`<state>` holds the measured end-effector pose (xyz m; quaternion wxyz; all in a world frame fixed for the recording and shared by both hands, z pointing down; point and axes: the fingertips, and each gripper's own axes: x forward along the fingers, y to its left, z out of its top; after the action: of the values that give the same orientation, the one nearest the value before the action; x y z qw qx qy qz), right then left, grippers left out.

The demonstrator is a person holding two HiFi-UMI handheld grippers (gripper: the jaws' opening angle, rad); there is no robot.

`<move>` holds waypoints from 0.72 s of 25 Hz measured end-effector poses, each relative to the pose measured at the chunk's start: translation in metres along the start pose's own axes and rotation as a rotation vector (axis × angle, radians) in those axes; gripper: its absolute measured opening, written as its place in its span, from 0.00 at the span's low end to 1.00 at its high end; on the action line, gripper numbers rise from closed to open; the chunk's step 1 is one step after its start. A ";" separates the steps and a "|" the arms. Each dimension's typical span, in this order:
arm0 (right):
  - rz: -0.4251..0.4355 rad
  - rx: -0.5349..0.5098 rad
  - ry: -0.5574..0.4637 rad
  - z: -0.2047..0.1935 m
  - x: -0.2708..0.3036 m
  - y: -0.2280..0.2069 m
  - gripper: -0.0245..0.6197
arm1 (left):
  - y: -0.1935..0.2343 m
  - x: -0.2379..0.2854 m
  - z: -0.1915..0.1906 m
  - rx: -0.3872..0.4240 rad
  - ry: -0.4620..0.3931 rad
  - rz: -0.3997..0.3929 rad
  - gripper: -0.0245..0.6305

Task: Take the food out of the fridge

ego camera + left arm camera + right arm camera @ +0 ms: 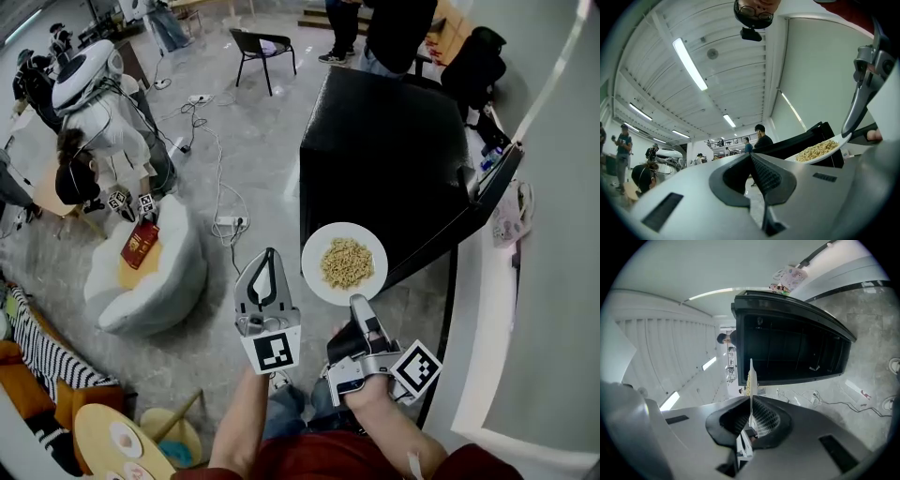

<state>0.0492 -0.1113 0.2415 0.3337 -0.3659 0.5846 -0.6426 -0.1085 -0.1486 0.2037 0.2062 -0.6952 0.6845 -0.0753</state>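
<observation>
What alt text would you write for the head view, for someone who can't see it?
Seen from above, the person's right tongs grip the rim of a white plate of yellowish food in front of a black fridge; the left tongs are shut and empty beside it.

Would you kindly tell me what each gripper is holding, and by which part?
The right gripper pinches the round white plate of noodles by its near rim; the left gripper is shut, empty.

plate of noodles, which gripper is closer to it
Right. The right gripper clamps the rim of the plate; the left gripper sits left of it, shut, not touching.
</observation>
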 end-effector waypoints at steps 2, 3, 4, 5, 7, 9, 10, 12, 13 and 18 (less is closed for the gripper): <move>0.006 0.000 -0.005 -0.002 -0.006 0.001 0.09 | 0.000 -0.009 0.000 -0.003 0.008 0.001 0.06; 0.009 0.001 -0.005 -0.004 -0.008 0.001 0.09 | 0.001 -0.012 0.000 -0.004 0.011 0.000 0.06; 0.011 0.002 -0.004 -0.006 -0.010 0.002 0.09 | 0.001 -0.016 0.001 -0.002 0.012 -0.001 0.06; 0.014 0.003 -0.002 -0.007 -0.012 0.003 0.09 | 0.001 -0.018 0.002 0.001 0.012 -0.003 0.06; 0.020 0.005 -0.001 -0.008 -0.015 0.007 0.09 | 0.002 -0.020 0.005 -0.012 0.009 0.001 0.06; 0.027 0.006 -0.003 -0.008 -0.016 0.010 0.09 | 0.003 -0.021 0.008 -0.086 -0.001 0.026 0.06; 0.030 0.005 -0.004 -0.008 -0.016 0.012 0.09 | 0.003 -0.021 0.009 -0.111 -0.005 0.034 0.06; 0.034 0.002 -0.006 -0.008 -0.017 0.013 0.09 | 0.003 -0.021 0.011 -0.041 -0.005 0.010 0.06; 0.036 0.001 -0.006 -0.008 -0.017 0.013 0.09 | 0.003 -0.021 0.013 -0.021 -0.007 0.003 0.06; 0.045 -0.009 -0.002 -0.009 -0.016 0.019 0.09 | 0.008 -0.020 0.016 -0.053 -0.014 0.021 0.06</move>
<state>0.0501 -0.0945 0.2205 0.3471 -0.3547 0.5954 -0.6318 -0.1103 -0.1262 0.1896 0.1931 -0.6939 0.6919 -0.0502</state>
